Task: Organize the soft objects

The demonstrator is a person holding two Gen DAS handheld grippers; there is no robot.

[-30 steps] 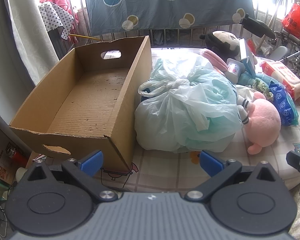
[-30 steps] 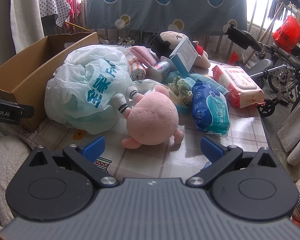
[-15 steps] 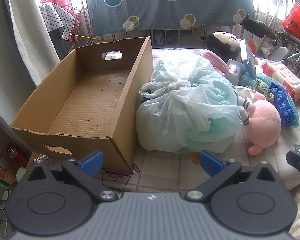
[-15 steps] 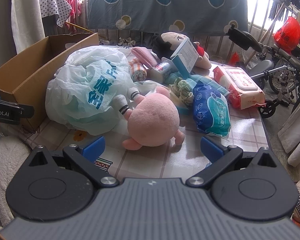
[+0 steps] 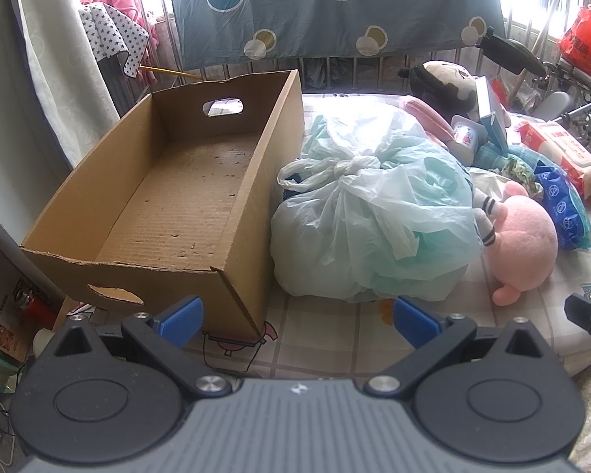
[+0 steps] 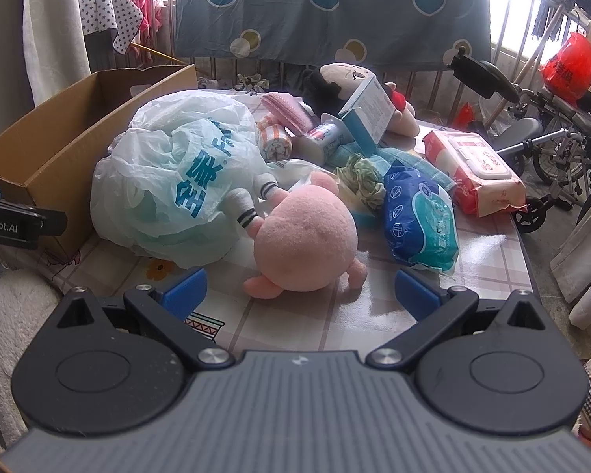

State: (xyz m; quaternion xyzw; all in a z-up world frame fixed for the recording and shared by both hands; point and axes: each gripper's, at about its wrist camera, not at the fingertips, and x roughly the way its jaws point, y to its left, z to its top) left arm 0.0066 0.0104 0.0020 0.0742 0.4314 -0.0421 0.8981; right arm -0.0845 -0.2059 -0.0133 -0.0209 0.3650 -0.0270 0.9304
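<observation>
An empty cardboard box [image 5: 185,181] stands at the table's left; it also shows in the right wrist view [image 6: 59,134]. A tied pale-green plastic bag [image 5: 370,213] lies right of it, also seen in the right wrist view [image 6: 177,185]. A pink plush [image 6: 303,244] leans on the bag, also in the left wrist view [image 5: 520,244]. My left gripper [image 5: 297,319] is open and empty, short of the box corner and bag. My right gripper [image 6: 299,291] is open and empty, just before the pink plush.
Behind lie a black-haired doll [image 6: 342,82], a blue tissue pack [image 6: 417,216], a red wipes pack [image 6: 480,165], a teal carton [image 6: 368,114], rolled towels [image 6: 275,142] and a crumpled green cloth [image 6: 362,177]. A railing with a hanging sheet [image 6: 327,8] backs the table. A wheelchair [image 6: 551,126] stands right.
Both grippers have moved slightly closer to the table; objects look a little larger. Nothing on the table has moved.
</observation>
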